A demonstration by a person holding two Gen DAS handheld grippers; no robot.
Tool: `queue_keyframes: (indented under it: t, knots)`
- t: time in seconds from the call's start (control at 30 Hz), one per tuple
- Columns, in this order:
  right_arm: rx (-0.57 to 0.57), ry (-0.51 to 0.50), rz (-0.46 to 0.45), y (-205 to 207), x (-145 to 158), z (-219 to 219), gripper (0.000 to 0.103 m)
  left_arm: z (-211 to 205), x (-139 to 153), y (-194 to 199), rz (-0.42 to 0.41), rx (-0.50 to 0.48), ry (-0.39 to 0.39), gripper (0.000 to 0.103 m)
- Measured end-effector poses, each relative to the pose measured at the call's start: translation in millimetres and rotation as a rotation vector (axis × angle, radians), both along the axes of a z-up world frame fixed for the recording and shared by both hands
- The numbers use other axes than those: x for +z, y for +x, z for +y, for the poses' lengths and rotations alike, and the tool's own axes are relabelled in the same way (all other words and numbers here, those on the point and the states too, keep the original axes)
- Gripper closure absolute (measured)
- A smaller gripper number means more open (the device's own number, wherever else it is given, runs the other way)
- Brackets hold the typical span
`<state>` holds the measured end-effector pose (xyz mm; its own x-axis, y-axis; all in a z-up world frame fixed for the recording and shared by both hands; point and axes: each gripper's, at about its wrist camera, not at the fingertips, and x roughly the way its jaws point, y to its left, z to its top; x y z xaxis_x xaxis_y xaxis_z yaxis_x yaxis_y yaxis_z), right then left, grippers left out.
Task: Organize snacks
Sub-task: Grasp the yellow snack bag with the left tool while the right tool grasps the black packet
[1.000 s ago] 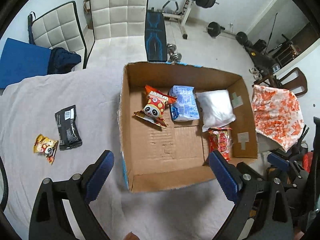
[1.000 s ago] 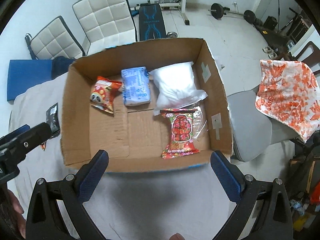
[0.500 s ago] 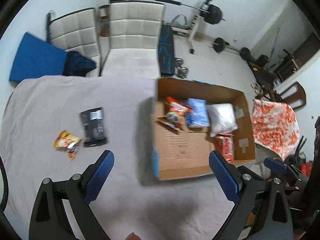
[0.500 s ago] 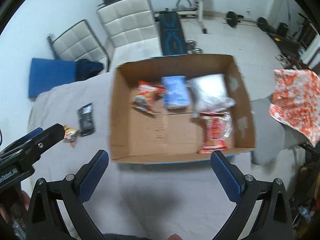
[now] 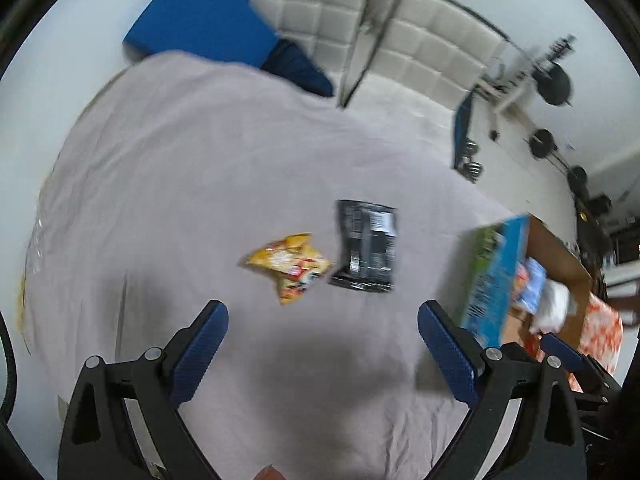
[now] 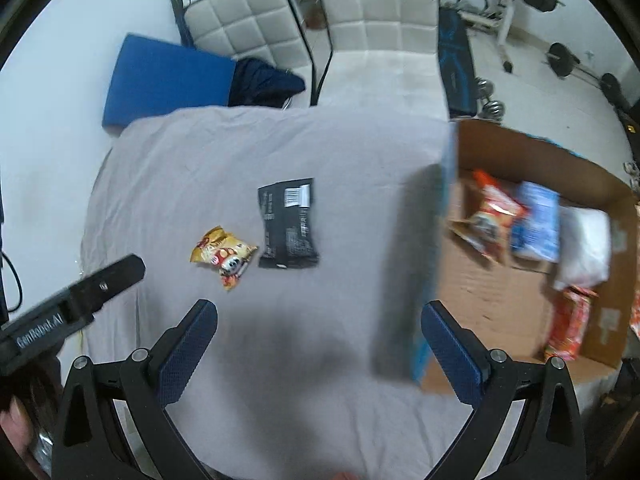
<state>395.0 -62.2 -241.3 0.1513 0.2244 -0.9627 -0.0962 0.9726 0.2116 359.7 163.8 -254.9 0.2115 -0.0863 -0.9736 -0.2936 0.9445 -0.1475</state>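
Snacks are split between 2 spots: a yellow packet (image 6: 222, 255) and a black packet (image 6: 289, 224) lie just beside each other on the grey cloth (image 6: 240, 152), well apart from the cardboard box (image 6: 520, 280) at the table's right end. Inside the box sit a red-orange packet (image 6: 490, 216), a blue one (image 6: 536, 226), a white bag (image 6: 586, 246) and a red packet (image 6: 568, 326). The left gripper (image 5: 322, 354) and right gripper (image 6: 318, 350) both hang spread wide above bare cloth, holding nothing.
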Motion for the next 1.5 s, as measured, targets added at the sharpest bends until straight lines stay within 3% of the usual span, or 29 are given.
queue_keyframes:
  t: [0.3, 0.43, 0.57, 0.67, 0.73, 0.77, 0.87, 1.03, 1.33, 1.4, 1.47, 1.5]
  knots:
    - [-0.026, -0.029, 0.147, 66, -97, 45, 0.000, 31, -121, 35, 0.223, 0.094, -0.114, 0.006]
    - [-0.031, -0.056, 0.175, 83, -122, 55, 0.000, 32, -165, 45, 0.291, 0.125, -0.132, 0.006]
    - [-0.021, -0.071, 0.192, 95, -137, 68, 0.000, 36, -191, 50, 0.326, 0.141, -0.128, 0.006]
    - [-0.010, -0.080, 0.204, 103, -145, 76, 0.000, 37, -195, 50, 0.315, 0.118, -0.124, 0.008]
    - [-0.002, -0.089, 0.214, 107, -149, 81, 0.000, 36, -191, 49, 0.289, 0.079, -0.095, 0.022]
    - [0.003, -0.091, 0.218, 108, -151, 83, 0.000, 36, -187, 50, 0.281, 0.055, -0.075, 0.024]
    - [0.022, -0.107, 0.241, 113, -161, 91, 0.000, 44, -180, 52, 0.270, 0.036, -0.015, 0.025]
    - [0.029, -0.128, 0.299, 117, -184, 100, 0.000, 57, -192, 52, 0.290, 0.059, -0.076, 0.020]
    - [0.011, -0.168, 0.367, 118, -218, 100, 0.002, 41, -194, 61, 0.283, 0.016, 0.005, 0.021]
    - [0.017, -0.190, 0.362, 118, -219, 100, 0.005, 38, -189, 63, 0.262, 0.003, 0.020, 0.029]
    - [0.019, -0.216, 0.365, 119, -219, 101, 0.010, 28, -180, 72, 0.241, -0.017, 0.032, 0.050]
    - [0.019, -0.235, 0.361, 119, -218, 101, 0.016, 23, -178, 73, 0.239, -0.019, 0.030, 0.051]
